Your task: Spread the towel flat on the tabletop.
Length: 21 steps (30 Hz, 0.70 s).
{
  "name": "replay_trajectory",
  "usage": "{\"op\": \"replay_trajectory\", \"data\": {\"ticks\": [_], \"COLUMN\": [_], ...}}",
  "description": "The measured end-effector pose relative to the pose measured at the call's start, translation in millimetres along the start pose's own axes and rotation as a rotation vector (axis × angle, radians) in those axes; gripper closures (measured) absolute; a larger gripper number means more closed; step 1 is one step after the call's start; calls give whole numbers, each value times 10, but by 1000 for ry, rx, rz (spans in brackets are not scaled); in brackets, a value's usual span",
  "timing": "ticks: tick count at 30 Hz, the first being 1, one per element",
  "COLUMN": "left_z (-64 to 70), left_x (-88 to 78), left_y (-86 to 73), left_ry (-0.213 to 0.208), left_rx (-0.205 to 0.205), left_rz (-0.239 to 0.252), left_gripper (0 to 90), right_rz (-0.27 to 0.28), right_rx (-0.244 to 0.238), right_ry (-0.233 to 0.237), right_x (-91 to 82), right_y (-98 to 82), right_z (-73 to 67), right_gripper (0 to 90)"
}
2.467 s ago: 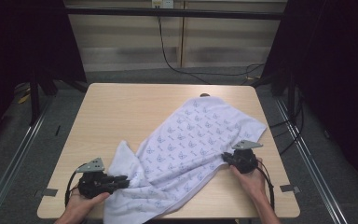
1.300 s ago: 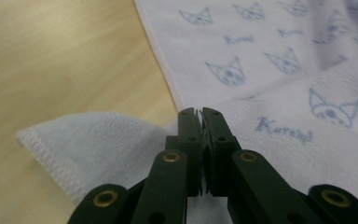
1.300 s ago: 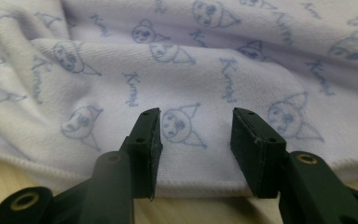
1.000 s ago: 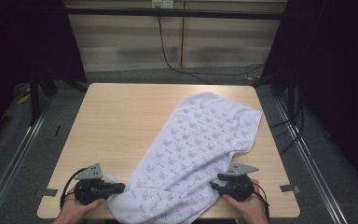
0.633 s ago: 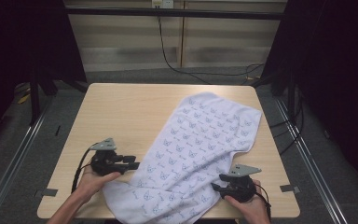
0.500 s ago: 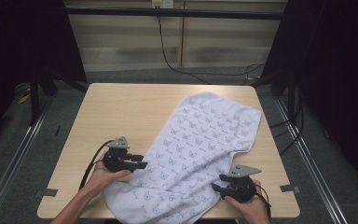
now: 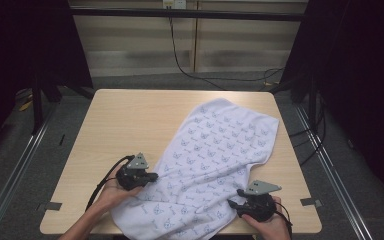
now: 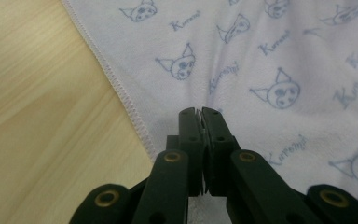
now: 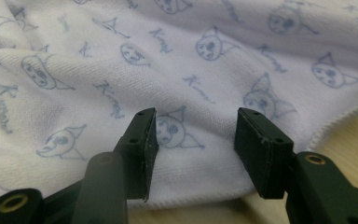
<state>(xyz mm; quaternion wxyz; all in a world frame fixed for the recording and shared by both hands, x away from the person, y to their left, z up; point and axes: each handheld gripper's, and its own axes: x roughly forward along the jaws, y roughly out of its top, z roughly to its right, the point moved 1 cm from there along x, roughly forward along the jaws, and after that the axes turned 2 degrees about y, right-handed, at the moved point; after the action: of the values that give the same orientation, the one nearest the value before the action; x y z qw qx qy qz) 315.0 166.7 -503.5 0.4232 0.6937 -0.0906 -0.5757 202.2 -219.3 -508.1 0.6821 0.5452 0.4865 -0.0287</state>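
White cat-print towel [image 7: 215, 165] sprawls from the bench's [image 7: 130, 115] far right corner to its near edge, left hand-held gripper [image 8: 199, 112] clenched, probably pinching a fold by the hem, right hand-held gripper [image 9: 193, 135] released and needing to close on the near edge next.

1. The near end of the white terry towel printed with blue cat faces [image 7: 215, 165] runs off the bottom of the high view.
2. Both forearms are cut off by that same edge.
3. Whether the left gripper [image 8: 199, 114] pinches any towel between its closed jaws cannot be told.
4. The light wooden table [image 7: 130, 120] beneath the towel is hidden.
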Motion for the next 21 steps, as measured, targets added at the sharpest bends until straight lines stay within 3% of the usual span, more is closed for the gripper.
{"op": "replay_trajectory", "data": {"ticks": [3, 6, 7, 8, 9, 10, 11, 13, 14, 17, 18, 20, 21], "left_z": [3, 84, 84, 135, 239, 239, 334, 401, 477, 561, 586, 546, 484], "left_x": [-89, -293, -293, -332, -400, -400, -484, -523, -563, -625, -649, -644, -616], "left_y": [-99, -318, -318, -370, -411, -411, -476, -540, -602, -624, -626, -561, -515], "left_ry": [-14, -74, -74, -99, -92, -92, -126, -146, -180, -204, -225, -218, -214], "left_rx": [-24, -83, -83, -94, -65, -65, -76, -82, -106, -95, -104, -112, -131], "left_rz": [8, 29, 29, 26, 23, 23, 21, 27, 10, 30, 47, 80, 97], "left_gripper": [884, 884, 884, 884, 884, 883, 883, 882, 881, 867, 844, 732, 708], "right_rz": [0, -2, -2, -6, -16, -23, -24, -26, -40, -56, -72, -61, -28], "right_rx": [1, -5, -5, -2, -12, -16, -30, -32, -37, -33, -15, -14, -12], "right_ry": [-2, 1, 1, 6, 23, 35, 43, 49, 95, 131, 169, 170, 161], "right_x": [-48, -69, -69, -75, -92, -104, -120, -136, -190, -237, -293, -343, -368], "right_y": [-43, -61, -61, -62, -70, -76, -93, -104, -140, -162, -195, -197, -177], "right_z": [5, -2, -2, -16, -64, -97, -143, -168, -244, -290, -333, -344, -325], "right_gripper": [499, 501, 501, 501, 500, 501, 500, 502, 520, 559, 569, 566, 566]}}
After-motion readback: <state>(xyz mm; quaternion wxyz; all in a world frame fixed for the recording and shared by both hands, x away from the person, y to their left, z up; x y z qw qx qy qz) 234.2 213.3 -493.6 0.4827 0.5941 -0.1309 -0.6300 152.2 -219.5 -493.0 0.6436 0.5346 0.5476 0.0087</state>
